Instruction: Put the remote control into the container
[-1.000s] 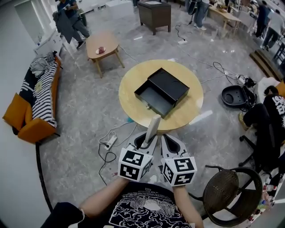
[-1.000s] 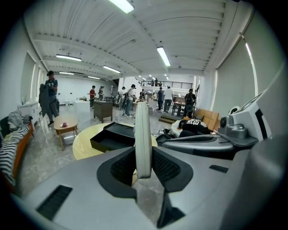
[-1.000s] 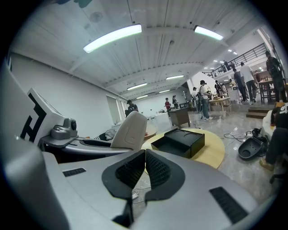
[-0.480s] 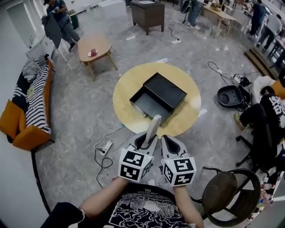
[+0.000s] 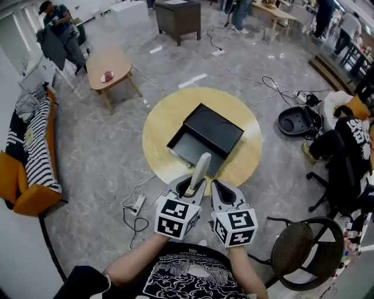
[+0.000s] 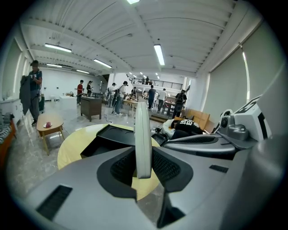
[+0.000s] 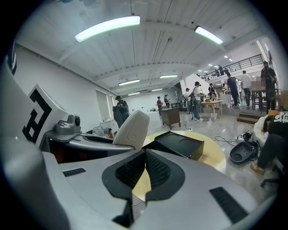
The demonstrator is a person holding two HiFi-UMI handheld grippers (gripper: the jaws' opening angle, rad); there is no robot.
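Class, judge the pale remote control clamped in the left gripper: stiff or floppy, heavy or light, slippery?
Probably stiff: the remote control stands straight up from the left gripper, held only at its lower end, without sagging. Likely light, since that end hold suffices. Its smooth shell looks slippery, so it might pivot if loosened.

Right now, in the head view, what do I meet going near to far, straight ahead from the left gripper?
left gripper → remote control held in its jaws → black container → dark cabinet
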